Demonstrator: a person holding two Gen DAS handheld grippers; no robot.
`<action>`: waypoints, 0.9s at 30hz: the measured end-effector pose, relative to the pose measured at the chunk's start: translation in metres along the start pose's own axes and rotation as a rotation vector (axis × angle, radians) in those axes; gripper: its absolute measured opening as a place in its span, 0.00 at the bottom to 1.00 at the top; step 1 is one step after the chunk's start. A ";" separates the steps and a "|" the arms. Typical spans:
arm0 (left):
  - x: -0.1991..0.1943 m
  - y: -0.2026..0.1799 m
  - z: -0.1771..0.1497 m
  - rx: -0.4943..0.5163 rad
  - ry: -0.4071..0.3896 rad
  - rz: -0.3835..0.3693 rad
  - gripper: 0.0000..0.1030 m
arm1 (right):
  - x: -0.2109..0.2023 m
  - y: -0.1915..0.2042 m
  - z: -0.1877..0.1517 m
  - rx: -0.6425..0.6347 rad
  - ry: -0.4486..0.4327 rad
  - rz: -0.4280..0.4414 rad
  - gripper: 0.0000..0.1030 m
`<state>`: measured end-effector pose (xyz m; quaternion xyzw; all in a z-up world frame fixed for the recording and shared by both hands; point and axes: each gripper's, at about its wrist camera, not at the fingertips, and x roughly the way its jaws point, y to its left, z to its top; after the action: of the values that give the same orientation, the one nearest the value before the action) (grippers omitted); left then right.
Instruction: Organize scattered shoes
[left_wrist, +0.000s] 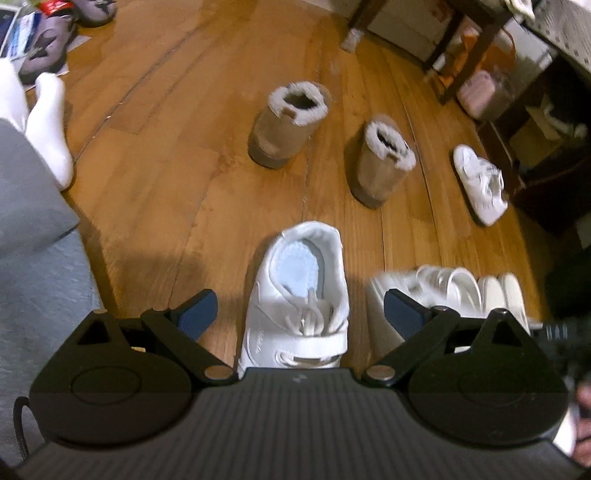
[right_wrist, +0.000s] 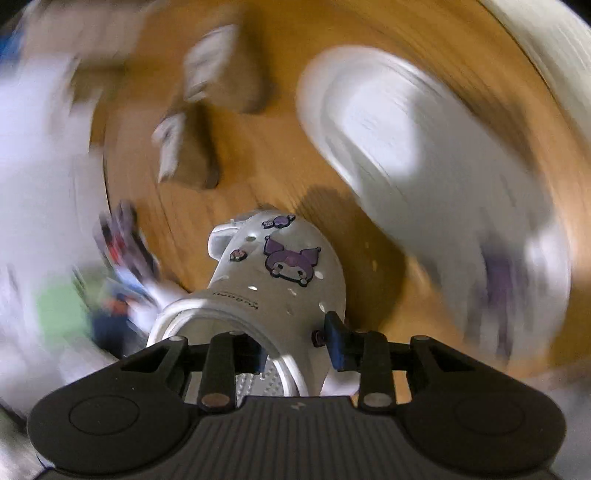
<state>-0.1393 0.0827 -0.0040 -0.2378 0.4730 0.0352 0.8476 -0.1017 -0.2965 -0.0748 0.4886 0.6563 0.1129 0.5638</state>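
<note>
Wooden floor (left_wrist: 177, 155) carries the scattered shoes: two tan fur-lined boots (left_wrist: 291, 122) stand apart near the middle, and one white sneaker (left_wrist: 480, 182) lies off by a dark shelf unit (left_wrist: 546, 155).

Left gripper (left_wrist: 299, 314): jaws spread wide, holding nothing. A second white sneaker (left_wrist: 299, 295) sits on the floor between and beyond the fingertips; neither pad touches it. Just beside it, a blurred white clog (left_wrist: 461, 291) is visible.

Right gripper (right_wrist: 295, 347): jaws pinching the rim of a white clog (right_wrist: 273, 266) decorated with purple cartoon charms. One pad sits inside the opening, the other presses the outer wall. The surroundings are heavily smeared; the clog itself is sharp, which indicates it is being carried with the gripper. A second pale clog (right_wrist: 424, 166) shows as a blur on the floor beyond.

Step in hand, as judged: transport of the held clog toward its mate.

Next move, as judged:
1. Align the held clog parallel to the one on the floor, toe pointing the same way.
2. Lower until the sole rests flat.
3. Spread the jaws and withdraw clear of the rim.

The left gripper is positioned to close on the sneaker below it afterward.
</note>
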 end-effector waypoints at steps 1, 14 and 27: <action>0.000 0.002 0.000 -0.008 0.004 -0.006 0.95 | -0.003 -0.014 -0.010 0.089 0.007 0.046 0.31; 0.012 0.001 -0.002 -0.007 0.040 0.021 0.95 | 0.011 -0.074 -0.042 0.381 0.022 0.162 0.43; 0.021 -0.001 -0.005 0.004 0.076 0.042 0.95 | -0.011 -0.009 -0.035 -0.011 -0.012 0.276 0.63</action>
<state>-0.1313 0.0759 -0.0225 -0.2270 0.5097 0.0432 0.8288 -0.1375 -0.2953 -0.0622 0.5718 0.5786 0.1903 0.5495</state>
